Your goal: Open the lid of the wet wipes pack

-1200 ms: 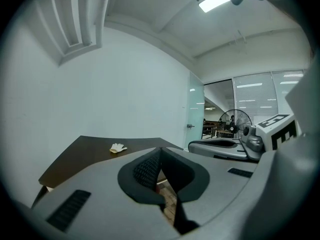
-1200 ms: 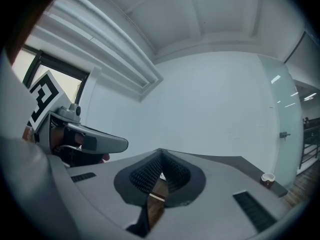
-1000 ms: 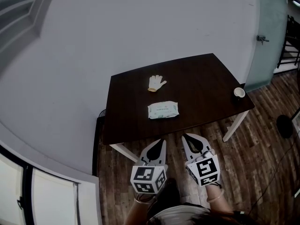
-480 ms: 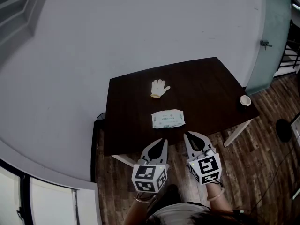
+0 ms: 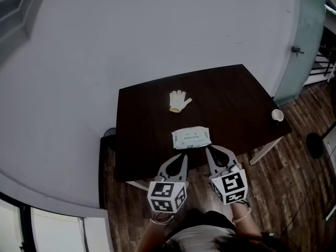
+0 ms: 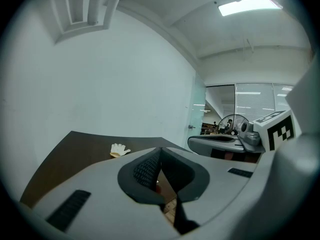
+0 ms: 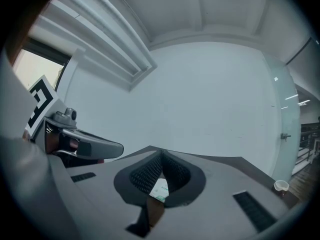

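The wet wipes pack point(image 5: 191, 138), white with green print, lies flat near the front edge of the dark brown table point(image 5: 142, 135). Both grippers hover side by side at that front edge, just short of the pack. My left gripper point(image 5: 183, 156) is shut and empty, its tips at the pack's near left. My right gripper point(image 5: 209, 149) is also shut and empty, close to the pack's near right corner. In the right gripper view a piece of the pack point(image 7: 160, 189) shows below the closed tips point(image 7: 161, 156). In the left gripper view the jaws point(image 6: 160, 151) meet over the tabletop.
A white work glove point(image 5: 179, 100) point(image 6: 119, 149) lies farther back on the table. A small white cup point(image 5: 277, 115) point(image 7: 281, 185) stands at the table's right corner. A pale wall runs behind the table, a glass door point(image 5: 307, 35) at right, wooden floor below.
Both grippers have moved forward toward the table and now reach its front edge, close to the wipes pack. Both stayed shut.
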A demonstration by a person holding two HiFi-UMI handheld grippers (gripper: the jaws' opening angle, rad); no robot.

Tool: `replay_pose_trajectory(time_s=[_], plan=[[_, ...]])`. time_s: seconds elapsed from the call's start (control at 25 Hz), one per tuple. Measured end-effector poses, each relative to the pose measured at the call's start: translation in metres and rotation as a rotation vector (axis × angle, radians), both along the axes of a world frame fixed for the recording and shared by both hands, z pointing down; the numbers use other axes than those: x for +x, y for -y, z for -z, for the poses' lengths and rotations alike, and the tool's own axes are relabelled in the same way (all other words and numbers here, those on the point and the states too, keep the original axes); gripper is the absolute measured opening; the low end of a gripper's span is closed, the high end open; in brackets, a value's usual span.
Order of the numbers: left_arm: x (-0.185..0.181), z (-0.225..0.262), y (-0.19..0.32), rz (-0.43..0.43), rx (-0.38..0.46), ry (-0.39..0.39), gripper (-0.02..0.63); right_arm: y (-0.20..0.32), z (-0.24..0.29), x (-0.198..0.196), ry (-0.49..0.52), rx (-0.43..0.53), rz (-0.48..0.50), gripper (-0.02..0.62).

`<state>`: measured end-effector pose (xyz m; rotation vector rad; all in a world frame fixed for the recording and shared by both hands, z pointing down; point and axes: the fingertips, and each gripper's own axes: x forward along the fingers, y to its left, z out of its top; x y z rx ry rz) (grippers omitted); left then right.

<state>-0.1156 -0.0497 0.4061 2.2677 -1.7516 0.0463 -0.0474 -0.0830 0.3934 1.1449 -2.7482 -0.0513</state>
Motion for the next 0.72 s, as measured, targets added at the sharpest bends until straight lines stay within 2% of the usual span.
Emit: replay_pose_trajectory(time_s=[0.36,0.72], plan=[[-0.021,-0.019,0.027,0.003,-0.027,-0.028,0.020,0.026,-0.011,-0.025,-0.033,-0.006,0.018,0.008],[-0.038,-0.046,0.069,0.042,-0.075,-0.022,0.021,0.072,-0.029,-0.040,-0.070,-0.022,0.059,0.017]])
